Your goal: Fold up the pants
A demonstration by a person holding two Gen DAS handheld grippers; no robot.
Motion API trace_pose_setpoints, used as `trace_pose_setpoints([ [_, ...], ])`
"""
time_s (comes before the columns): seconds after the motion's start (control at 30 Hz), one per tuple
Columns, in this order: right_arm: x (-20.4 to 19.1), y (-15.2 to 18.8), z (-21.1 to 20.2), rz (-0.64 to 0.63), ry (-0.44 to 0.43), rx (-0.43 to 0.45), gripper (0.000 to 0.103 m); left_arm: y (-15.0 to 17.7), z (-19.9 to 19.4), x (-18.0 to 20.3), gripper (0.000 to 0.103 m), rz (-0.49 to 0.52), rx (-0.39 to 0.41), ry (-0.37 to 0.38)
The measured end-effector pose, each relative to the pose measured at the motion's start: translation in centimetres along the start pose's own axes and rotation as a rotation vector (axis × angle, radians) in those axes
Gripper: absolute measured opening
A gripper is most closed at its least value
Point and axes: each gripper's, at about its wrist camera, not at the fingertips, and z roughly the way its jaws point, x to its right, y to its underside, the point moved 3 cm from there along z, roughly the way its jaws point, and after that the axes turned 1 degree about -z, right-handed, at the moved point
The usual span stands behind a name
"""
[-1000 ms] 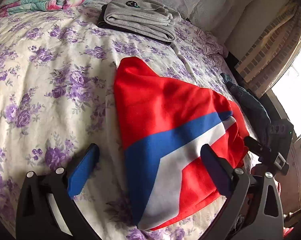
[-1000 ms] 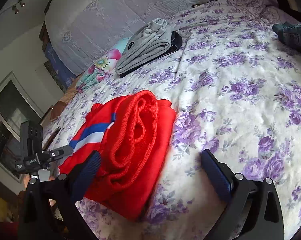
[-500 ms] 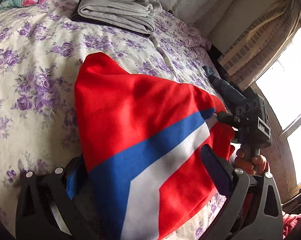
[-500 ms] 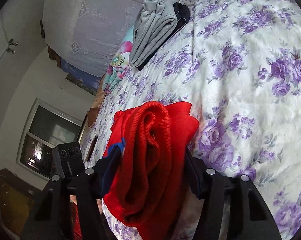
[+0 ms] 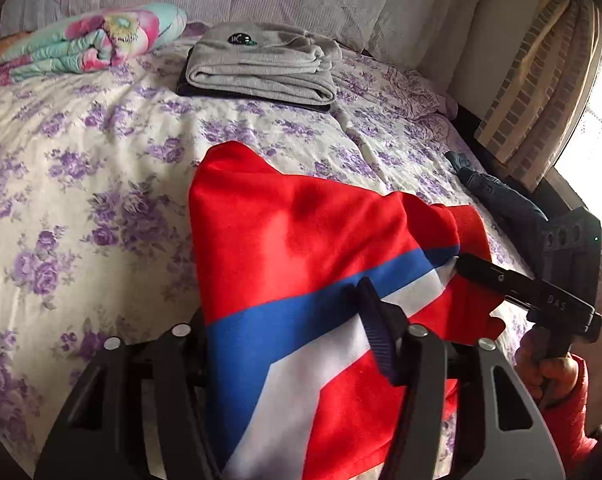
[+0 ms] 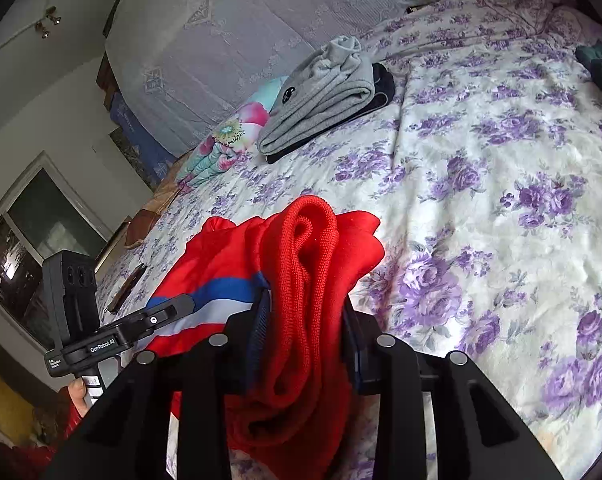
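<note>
Red pants [image 5: 301,248] with a blue and white stripe are lying on the purple-flowered bedspread [image 5: 81,168], toward the near edge of the bed, and both grippers have a bit of them. Going left to right: the left gripper [image 5: 285,344] has its jaws closed in on the striped end of the fabric, cloth bunched up between the fingers and draped right over the left one, so only the blue pad on the right finger really shows. The right gripper [image 6: 301,336] is pinched tight on the thick ribbed waistband [image 6: 305,280], which sticks up in a fold between the two pads. Further back on the bed there's a rolled floral quilt [image 5: 89,44], then folded gray sweatpants [image 5: 261,64] sitting on top of something dark, and some blue jeans [image 5: 497,196] over by the right edge near the window.
</note>
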Motion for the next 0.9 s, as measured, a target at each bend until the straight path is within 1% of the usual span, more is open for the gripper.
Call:
trace_pose_setpoints([
  [0.07,-0.8,0.0,-0.8,-0.027,0.006,0.027,0.030,-0.3,-0.6,0.0,0.040,0.008,0.013,-0.016],
  [0.17,-1.6,-0.5,-1.6,-0.044,-0.003,0.042,0.029,-1.0,-1.4,-0.5,0.033,-0.018,0.029,-0.001],
  [0.27,-2.0,-1.4,-2.1,-0.062,-0.006,0.048,0.029,-1.6,-2.3,0.2,0.032,0.005,0.059,-0.010],
  [0.33,-2.4,-1.7,-2.7,-0.076,-0.001,0.061,0.029,-1.5,-2.7,1.2,0.032,0.038,0.073,0.011],
  [0.4,-2.7,-1.4,-3.3,-0.109,0.014,0.065,0.029,-1.0,-2.3,2.1,0.033,0.088,0.059,-0.007],
  [0.43,-2.5,-1.3,-3.4,-0.110,0.015,0.062,0.029,-0.6,-1.8,2.1,0.033,0.096,0.042,-0.010],
  [0.5,-1.2,-0.7,-3.3,-0.070,0.011,0.049,0.029,0.1,-0.2,1.1,0.033,0.057,-0.012,0.015],
  [0.53,-0.2,-0.5,-3.3,-0.039,0.003,0.043,0.029,0.4,0.3,0.5,0.035,0.018,-0.033,0.047],
  [0.6,1.5,0.1,-3.1,0.029,-0.016,0.031,0.029,0.6,0.6,-0.6,0.036,-0.059,-0.048,0.132],
  [0.63,2.2,0.3,-3.0,0.058,-0.023,0.028,0.029,0.5,0.7,-0.7,0.036,-0.075,-0.055,0.157],
  [0.7,3.0,0.7,-2.9,0.094,-0.036,0.024,0.029,0.5,1.0,0.0,0.034,-0.053,-0.072,0.171],
  [0.77,3.7,0.9,-2.5,0.117,-0.048,0.006,0.030,0.6,1.7,0.9,0.038,0.006,-0.079,0.145],
  [0.8,4.2,0.9,-2.2,0.144,-0.056,0.000,0.032,0.5,2.0,1.0,0.040,0.027,-0.074,0.141],
  [0.83,4.6,1.0,-1.8,0.169,-0.062,-0.013,0.034,0.4,2.4,0.6,0.044,0.002,-0.083,0.160],
  [0.87,4.9,1.0,-1.4,0.185,-0.066,-0.032,0.038,0.1,2.7,-0.2,0.054,-0.053,-0.106,0.185],
  [0.9,5.2,1.0,-1.2,0.197,-0.080,-0.046,0.040,0.0,3.2,-1.2,0.056,-0.118,-0.138,0.226],
])
